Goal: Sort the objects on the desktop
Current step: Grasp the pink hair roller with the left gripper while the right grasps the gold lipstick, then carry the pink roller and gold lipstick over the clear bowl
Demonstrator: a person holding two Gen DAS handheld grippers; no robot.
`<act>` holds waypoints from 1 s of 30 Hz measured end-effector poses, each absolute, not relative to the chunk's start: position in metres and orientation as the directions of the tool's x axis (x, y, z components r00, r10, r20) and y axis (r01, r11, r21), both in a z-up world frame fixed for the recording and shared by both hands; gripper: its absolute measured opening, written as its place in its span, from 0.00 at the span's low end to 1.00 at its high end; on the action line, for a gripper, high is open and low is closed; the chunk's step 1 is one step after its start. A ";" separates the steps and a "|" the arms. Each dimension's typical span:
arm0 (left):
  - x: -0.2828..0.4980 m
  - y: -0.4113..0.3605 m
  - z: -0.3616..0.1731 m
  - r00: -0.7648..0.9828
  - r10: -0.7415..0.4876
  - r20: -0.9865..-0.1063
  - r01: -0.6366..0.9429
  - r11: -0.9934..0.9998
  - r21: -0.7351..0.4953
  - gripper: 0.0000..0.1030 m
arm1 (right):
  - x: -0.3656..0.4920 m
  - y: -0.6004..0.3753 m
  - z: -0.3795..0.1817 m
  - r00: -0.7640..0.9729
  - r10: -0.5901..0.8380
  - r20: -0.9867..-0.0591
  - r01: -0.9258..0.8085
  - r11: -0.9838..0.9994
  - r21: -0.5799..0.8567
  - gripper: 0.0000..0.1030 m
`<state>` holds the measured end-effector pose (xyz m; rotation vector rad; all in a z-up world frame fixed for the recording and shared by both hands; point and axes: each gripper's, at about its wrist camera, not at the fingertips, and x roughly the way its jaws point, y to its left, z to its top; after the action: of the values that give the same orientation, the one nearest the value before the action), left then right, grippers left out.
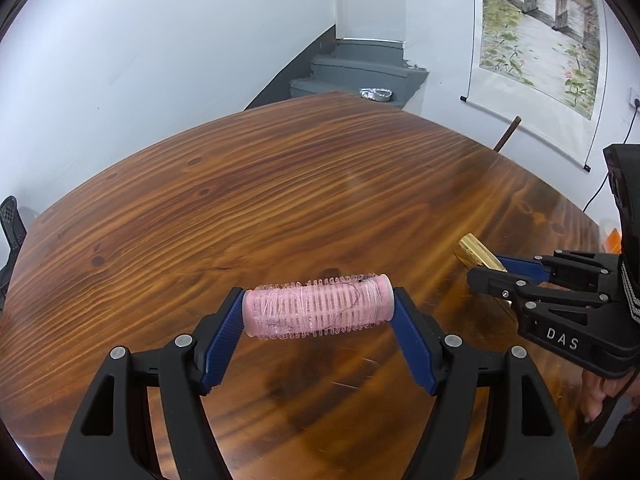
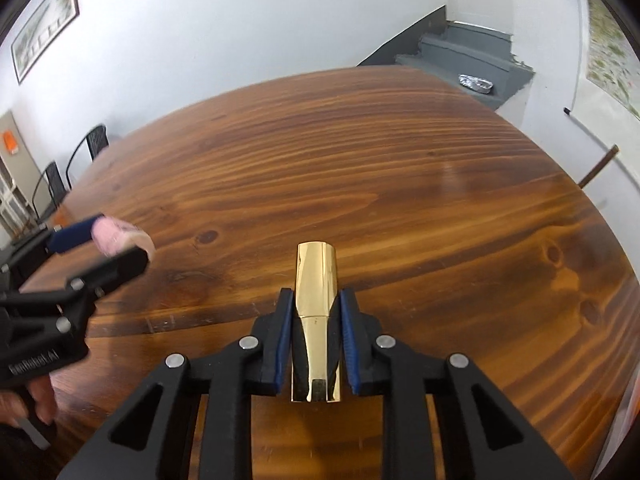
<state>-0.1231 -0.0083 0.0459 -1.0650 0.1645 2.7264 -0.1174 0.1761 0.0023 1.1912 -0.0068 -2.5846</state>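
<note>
My left gripper [image 1: 318, 300] is shut on a pink hair roller [image 1: 318, 306], gripped end to end and held crosswise above the wooden table [image 1: 240, 200]. It also shows at the left of the right wrist view [image 2: 108, 236], with the roller [image 2: 120, 234] between its blue pads. My right gripper [image 2: 316, 300] is shut on a shiny gold tube [image 2: 316, 300] that points forward along the fingers, above the table [image 2: 360, 160]. In the left wrist view the right gripper [image 1: 486, 268] is at the right, with the gold tube [image 1: 476, 252] sticking out.
Grey steps [image 1: 352, 76] with a foil tray [image 1: 376, 94] lie beyond the table's far edge. A scroll painting [image 1: 540, 32] hangs on the right wall. Black chairs [image 2: 88, 144] stand at the table's left end. A wooden stick [image 2: 598, 170] leans past the right edge.
</note>
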 end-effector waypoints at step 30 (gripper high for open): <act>-0.052 0.093 0.043 -0.671 0.265 -0.693 -0.374 -0.927 0.007 0.73 | 0.001 0.258 0.015 -0.732 -0.234 -0.640 0.105 -0.967 0.233 0.25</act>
<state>-0.0524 0.0932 0.0432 -1.0366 0.2109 2.5808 0.0009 0.2582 0.0147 1.0528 -0.2699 -2.7519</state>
